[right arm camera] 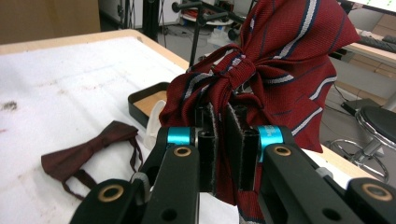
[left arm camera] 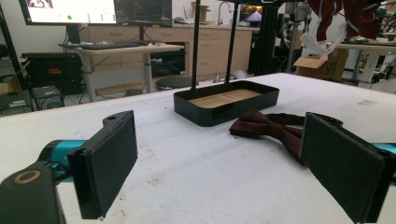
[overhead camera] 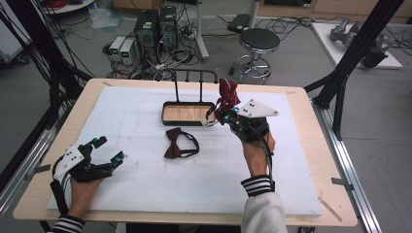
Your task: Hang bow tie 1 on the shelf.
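A lab room with desks, monitors, computer towers and a stool [overhead camera: 259, 41] on the floor surrounds a wooden table topped by a white worktop [overhead camera: 145, 184].

My right gripper [overhead camera: 224, 115] is raised above the worktop's far middle, just right of the tray [overhead camera: 168, 120]. Its jaws are pinched nearly together on a striped tie [overhead camera: 228, 94], a red one with white and dark stripes, gripped below its knot. In the right gripper view the cloth bunches above the pads and a tail hangs below; a white strap dangles toward the tray.

My left gripper [overhead camera: 104, 151] rests low near the worktop's near left corner, jaws wide apart, nothing between them.

The tray is black with a wooden floor and stands at the far middle of the worktop, with a rack [overhead camera: 196, 74] of two posts and a bar rising behind it. Nothing lies in the tray. A dark bow tie [overhead camera: 174, 143] lies flat on the worktop just in front of the tray, well apart from both grippers.

I judge the step in hand is carrying the striped tie toward the tray or the rack; I cannot tell which. Next I would need to move it left over the target, lower it, then part the jaws.
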A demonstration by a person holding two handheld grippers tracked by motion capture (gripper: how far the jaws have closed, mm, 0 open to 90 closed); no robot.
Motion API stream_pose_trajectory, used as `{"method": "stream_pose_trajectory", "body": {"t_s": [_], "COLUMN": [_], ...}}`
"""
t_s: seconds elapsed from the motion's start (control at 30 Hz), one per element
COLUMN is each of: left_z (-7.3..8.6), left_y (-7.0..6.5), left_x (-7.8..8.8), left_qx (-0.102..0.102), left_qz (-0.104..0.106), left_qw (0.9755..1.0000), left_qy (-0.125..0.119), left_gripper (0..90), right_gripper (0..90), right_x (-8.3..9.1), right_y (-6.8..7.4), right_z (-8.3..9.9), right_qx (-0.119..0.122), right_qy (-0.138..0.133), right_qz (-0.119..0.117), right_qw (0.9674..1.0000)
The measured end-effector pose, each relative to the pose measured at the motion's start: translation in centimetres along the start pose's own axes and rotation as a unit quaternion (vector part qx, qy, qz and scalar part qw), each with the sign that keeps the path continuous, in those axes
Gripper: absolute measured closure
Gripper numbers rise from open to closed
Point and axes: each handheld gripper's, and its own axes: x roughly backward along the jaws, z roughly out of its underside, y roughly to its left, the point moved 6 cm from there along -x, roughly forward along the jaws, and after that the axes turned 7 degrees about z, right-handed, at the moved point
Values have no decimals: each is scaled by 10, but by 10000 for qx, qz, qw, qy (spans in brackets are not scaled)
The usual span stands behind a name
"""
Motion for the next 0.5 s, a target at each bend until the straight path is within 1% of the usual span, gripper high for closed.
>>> {"method": "stream_pose_trajectory", "body": {"t_s": [0.07, 0.27, 0.5], "left_z": [0, 0, 0], "left_y": [0, 0, 0], "left_x": [0, 0, 0], "left_qx": [-1, -16, -40], "left_qz": [1, 3, 8], "left_qw": [10000, 10000, 10000], "left_qy": [3, 15, 34], "left_gripper": [119, 119, 119], "right_gripper": [831, 831, 831], "right_x": [-1, -8, -21], "right_y": [-1, -5, -13], "right_z": [-1, -8, -14], "right_qx": [-89, -164, -273], "right_qy": [5, -87, -69], "right_qz": [11, 36, 62], "right_qw": [10000, 9998, 9996]}}
